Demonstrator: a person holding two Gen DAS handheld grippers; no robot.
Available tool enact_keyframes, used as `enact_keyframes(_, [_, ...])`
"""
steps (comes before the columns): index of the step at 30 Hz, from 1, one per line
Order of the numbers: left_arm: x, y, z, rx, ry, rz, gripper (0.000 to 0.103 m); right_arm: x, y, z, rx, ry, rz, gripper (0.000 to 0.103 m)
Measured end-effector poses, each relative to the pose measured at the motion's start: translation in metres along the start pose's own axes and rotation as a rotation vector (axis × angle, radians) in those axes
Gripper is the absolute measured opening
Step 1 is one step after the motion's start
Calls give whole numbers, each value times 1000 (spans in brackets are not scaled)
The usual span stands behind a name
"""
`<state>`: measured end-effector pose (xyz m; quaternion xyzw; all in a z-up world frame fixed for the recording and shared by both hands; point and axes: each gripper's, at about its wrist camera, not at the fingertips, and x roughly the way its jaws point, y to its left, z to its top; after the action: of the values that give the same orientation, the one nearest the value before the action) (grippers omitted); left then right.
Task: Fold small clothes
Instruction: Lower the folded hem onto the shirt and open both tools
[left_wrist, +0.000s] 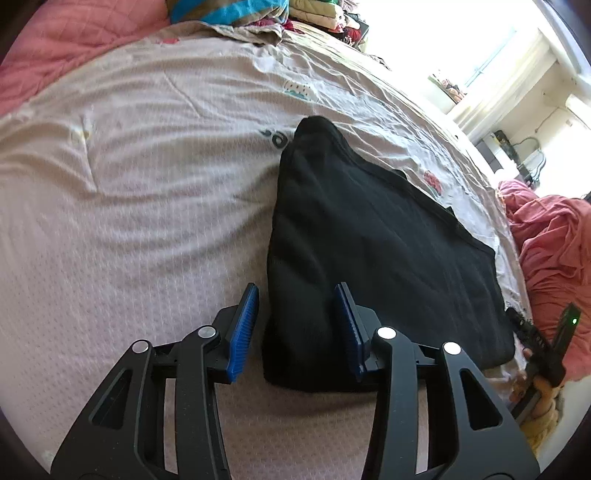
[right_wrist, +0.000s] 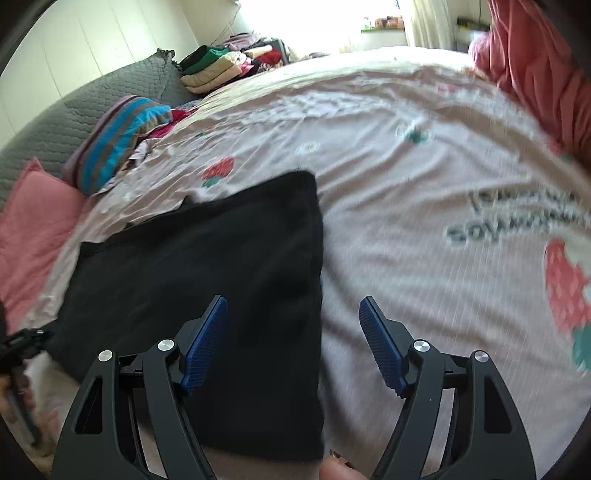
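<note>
A black garment (left_wrist: 369, 251) lies folded flat on the pink printed bedsheet (left_wrist: 147, 184). My left gripper (left_wrist: 297, 295) is open and empty, its blue pads straddling the garment's near left corner. In the right wrist view the same garment (right_wrist: 207, 280) lies left of centre. My right gripper (right_wrist: 293, 306) is open and empty, with the garment's right edge running between its pads. The other gripper and the hand holding it show at the right edge of the left wrist view (left_wrist: 543, 354).
Stacks of folded clothes (right_wrist: 221, 70) and a striped blue pillow (right_wrist: 122, 136) sit at the far side of the bed. A pink quilt (left_wrist: 554, 258) is bunched at one side, a pink pillow (right_wrist: 33, 229) at the other. A bright window is behind.
</note>
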<state>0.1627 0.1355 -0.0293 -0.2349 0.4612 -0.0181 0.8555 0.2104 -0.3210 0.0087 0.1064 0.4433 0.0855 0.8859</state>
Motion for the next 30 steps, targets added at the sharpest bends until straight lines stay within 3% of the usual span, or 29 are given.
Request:
enact_keyframes(5, [-1,5,-1,-37,15,-39,39,-6,-3,-13,38,50,64,72])
enact_keyframes(6, [-1,6,-2,-40,23,-47,35,-6,-3,-15,42,61,77,69])
enact_keyframes(7, [0,6,-4,-43,30,-60,24,-6,-4,-17,44,68,84,65])
enact_keyframes(8, [0,6,-6,-52,39,-82,19,-5,-4,-18,44,73,90,51])
enact_keyframes(9, [0,5,-7,-53,38,-76,18,-5,-4,-19,43,77,95,28])
enact_keyframes(11, [-5,-1,-9,-26,27,-59,13,-7,-4,-19,59,76,145,12])
enact_keyframes(12, [-8,-5,-9,-9,22,-49,11,-11,-4,-19,57,65,142,10])
enact_keyframes(20, [-19,-4,-23,52,25,-36,7,-23,-9,-26,15,70,110,9])
enact_keyframes(30, [-17,-2,-31,58,12,-16,14,-22,-11,-35,9,59,23,34])
